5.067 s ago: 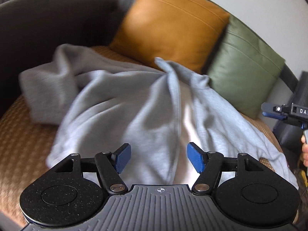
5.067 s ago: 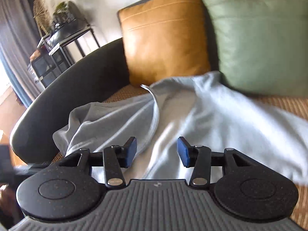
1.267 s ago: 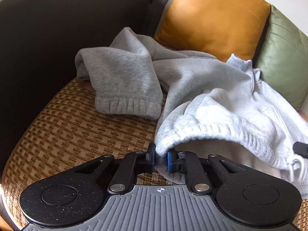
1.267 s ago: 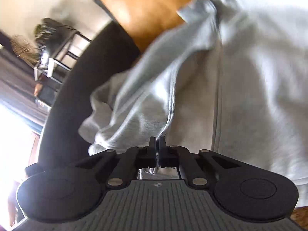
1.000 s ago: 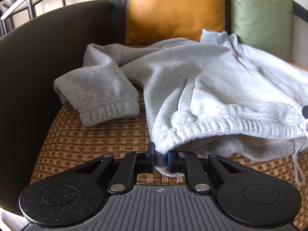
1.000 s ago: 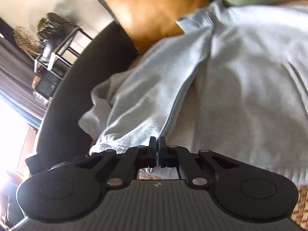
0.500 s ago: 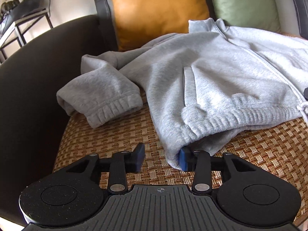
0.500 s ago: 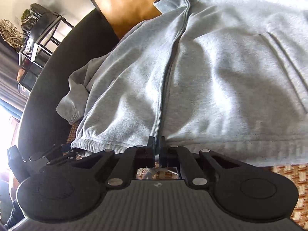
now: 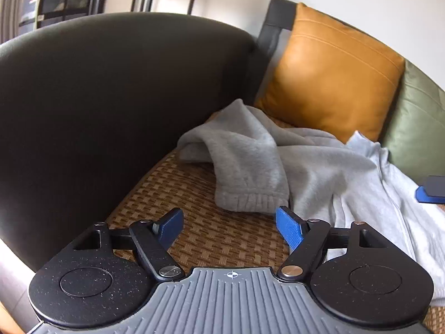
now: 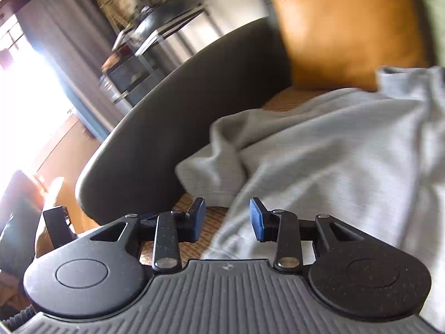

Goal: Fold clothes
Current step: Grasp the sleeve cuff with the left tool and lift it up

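A light grey zip sweatshirt [image 9: 347, 178] lies spread on the woven seat [image 9: 194, 217] of a sofa. One sleeve [image 9: 247, 172] is bunched toward the dark armrest, its ribbed cuff [image 9: 247, 203] facing me. My left gripper [image 9: 229, 226] is open just in front of that cuff, holding nothing. A blue fingertip of the other gripper shows at the right edge of the left wrist view. In the right wrist view the sweatshirt [image 10: 333, 161] fills the right side; my right gripper [image 10: 226, 218] is open above its lower left edge, with nothing held.
A curved dark armrest [image 9: 116, 105] bounds the seat on the left. An orange cushion [image 9: 333, 83] and a green cushion [image 9: 417, 128] lean at the back. A metal shelf [image 10: 155, 39] with a plant stands beyond the armrest, by a bright window.
Both grippers were shut on the sweatshirt's hem and pulled it flat; both have let go and opened. The left one has swung left to face the sleeve cuff.
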### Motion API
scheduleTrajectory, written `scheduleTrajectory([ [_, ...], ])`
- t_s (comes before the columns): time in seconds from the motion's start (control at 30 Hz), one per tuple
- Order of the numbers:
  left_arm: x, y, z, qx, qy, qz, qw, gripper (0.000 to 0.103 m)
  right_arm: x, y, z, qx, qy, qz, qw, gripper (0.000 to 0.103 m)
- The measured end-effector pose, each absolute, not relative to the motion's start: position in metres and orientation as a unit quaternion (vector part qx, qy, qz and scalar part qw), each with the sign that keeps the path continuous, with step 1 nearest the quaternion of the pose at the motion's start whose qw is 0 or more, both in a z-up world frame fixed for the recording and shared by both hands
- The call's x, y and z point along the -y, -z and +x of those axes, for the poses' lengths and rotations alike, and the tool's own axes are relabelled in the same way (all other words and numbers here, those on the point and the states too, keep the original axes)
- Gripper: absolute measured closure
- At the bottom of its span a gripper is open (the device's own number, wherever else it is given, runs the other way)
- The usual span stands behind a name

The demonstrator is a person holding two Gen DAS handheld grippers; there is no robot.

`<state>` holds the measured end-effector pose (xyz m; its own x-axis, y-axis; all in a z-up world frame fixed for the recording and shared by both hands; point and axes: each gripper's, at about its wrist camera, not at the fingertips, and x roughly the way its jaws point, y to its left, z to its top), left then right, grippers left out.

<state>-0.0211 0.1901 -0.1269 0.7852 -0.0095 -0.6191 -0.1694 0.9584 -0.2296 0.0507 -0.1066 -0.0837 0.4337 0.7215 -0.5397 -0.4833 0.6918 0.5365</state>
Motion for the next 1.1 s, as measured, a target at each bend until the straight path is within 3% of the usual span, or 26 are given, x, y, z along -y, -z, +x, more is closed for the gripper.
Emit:
scheduleTrajectory([
  [0.1,-0.197,0.135,-0.006,-0.326,-0.054,-0.150,0.932,0.019,0.060,0.103,0.070,-0.408,-0.376,0.126,0.823,0.054],
  [0.43,-0.205,0.172,0.073,-0.364,-0.025,-0.196,0.910,0.018,0.031,0.141,0.090,-0.433,-0.351,0.081,0.826,0.053],
  [0.5,-0.208,0.172,0.085,-0.380,0.000,-0.218,0.899,0.053,0.039,0.143,0.092,-0.437,-0.340,0.073,0.830,0.053],
  [0.53,-0.211,0.170,0.089,-0.384,0.010,-0.232,0.894,0.080,0.043,0.143,0.092,-0.438,-0.335,0.068,0.832,0.053],
  [0.77,-0.275,0.090,0.067,-0.256,-0.062,-0.342,0.902,0.082,0.041,0.121,0.096,-0.400,-0.352,0.056,0.844,0.046],
  [0.9,-0.300,0.064,0.059,-0.223,-0.083,-0.368,0.899,0.082,0.026,0.106,0.100,-0.380,-0.375,0.074,0.843,0.042],
  [1.1,-0.298,0.057,0.055,-0.216,-0.087,-0.350,0.908,0.084,0.011,0.097,0.124,-0.390,-0.391,0.240,0.798,0.032],
])
